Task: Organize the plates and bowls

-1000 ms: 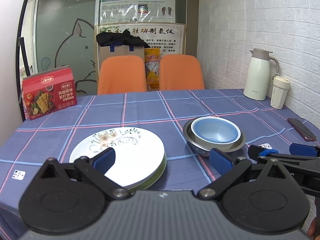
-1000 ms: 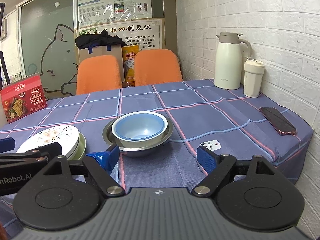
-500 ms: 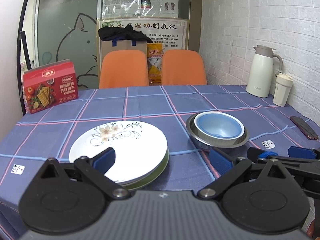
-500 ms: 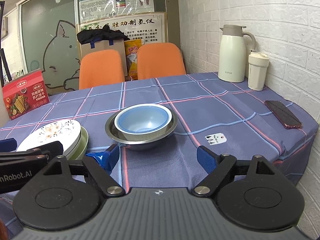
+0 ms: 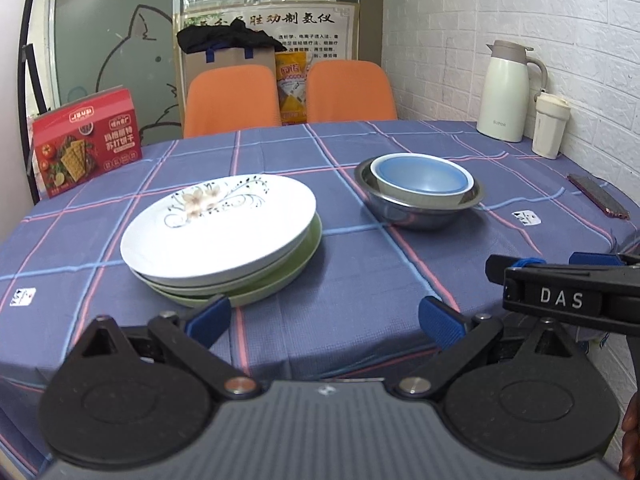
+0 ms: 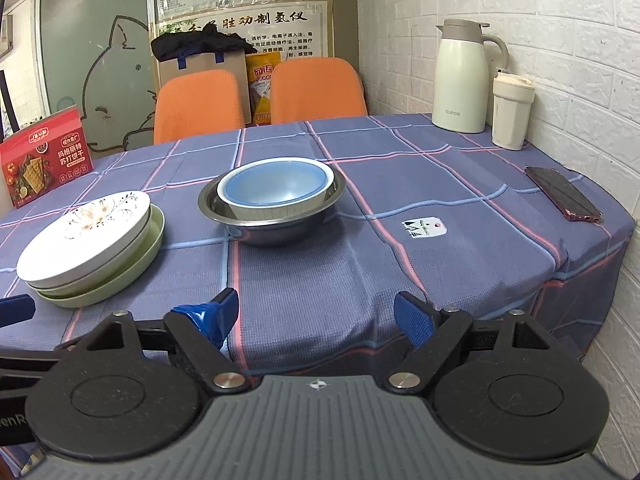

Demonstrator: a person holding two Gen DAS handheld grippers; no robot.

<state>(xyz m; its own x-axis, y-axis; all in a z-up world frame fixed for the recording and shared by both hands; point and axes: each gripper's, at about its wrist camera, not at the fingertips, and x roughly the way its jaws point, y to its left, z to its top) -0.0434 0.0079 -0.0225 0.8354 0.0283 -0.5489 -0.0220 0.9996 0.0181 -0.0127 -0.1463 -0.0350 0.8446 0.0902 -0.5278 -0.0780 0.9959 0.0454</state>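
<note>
Plate stack: white floral plate uppermost, a second white plate under it, a pale green plate at the bottom; lying flat, faces up, on the left half of the bench, near its front edge. Round, so no long axis.

Bowl pair: blue bowl nested in a steel bowl, both upright, mouths up; standing to the right of the plates, apart from them.

Left tool: blue-padded fingers spread wide, gripping nothing; held low at the near bench edge, its left pad just in front of the green plate's rim.

Right tool: fingers likewise spread, empty; held before the near edge, in line with the bowls. Its side shows in the left view as a black bar marked "DAS".

Surface: blue cloth with pink and light-blue check lines, draped over the bench, small printed labels on it.

Room: white brick wall on the right; frosted glass with a cat outline and posters behind.

Other items: red cracker box, far left; white thermal jug and cream tumbler, far right corner; phone flat near the right edge; two orange chairs behind the bench; paper bag topped with black cloth.

Nothing lies between either tool and the dishes.
</note>
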